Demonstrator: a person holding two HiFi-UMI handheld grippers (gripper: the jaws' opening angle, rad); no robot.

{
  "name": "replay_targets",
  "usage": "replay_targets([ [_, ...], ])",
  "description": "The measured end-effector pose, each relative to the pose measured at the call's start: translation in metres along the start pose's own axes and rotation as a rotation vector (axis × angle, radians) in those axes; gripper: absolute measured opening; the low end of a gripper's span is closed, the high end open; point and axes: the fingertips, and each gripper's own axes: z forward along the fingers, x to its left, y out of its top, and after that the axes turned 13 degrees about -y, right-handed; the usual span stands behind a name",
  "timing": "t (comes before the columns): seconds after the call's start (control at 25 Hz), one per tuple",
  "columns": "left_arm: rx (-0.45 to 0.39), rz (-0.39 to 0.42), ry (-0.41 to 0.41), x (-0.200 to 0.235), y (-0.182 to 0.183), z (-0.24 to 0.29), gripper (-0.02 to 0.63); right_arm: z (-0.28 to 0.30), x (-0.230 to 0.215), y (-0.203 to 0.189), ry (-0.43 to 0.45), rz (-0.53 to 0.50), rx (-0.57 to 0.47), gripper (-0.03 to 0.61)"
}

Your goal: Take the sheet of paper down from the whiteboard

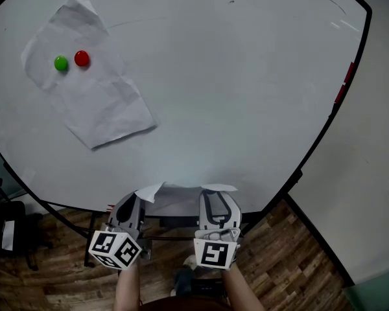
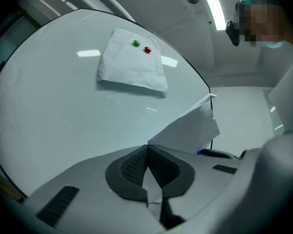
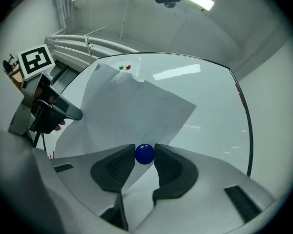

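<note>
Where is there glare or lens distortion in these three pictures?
Head view: dim, even light; the rim of the whiteboard bows outward. Left gripper view: the ceiling lamp is blown out. Right gripper view: dark corners, a lamp reflection streaks the board.

Pale grey left tongs and right tongs, black ribbed pads, black-and-white marker cubes.

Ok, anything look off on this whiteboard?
The pinned sheet hangs tilted and creased under the green magnet and red magnet. A second sheet, at the lower edge, curls off the board, pinched in the left gripper.
</note>
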Motion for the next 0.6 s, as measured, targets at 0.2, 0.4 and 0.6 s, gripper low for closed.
replay_targets([
  [0.2,-0.022,-0.039,0.04,0.013,0.005,-0.014,0.023,-0.001,0.001,0.0,-0.007,0.015,-0.001,0.137],
  [0.4,-0.045,-0.057,0.078,0.027,0.012,-0.027,0.023,0.0,0.0,-0.001,-0.012,0.02,0.012,0.137],
  [0.6,-0.066,-0.071,0.107,0.041,0.015,-0.038,0.023,0.0,-0.002,-0.004,-0.024,0.028,0.018,0.137],
])
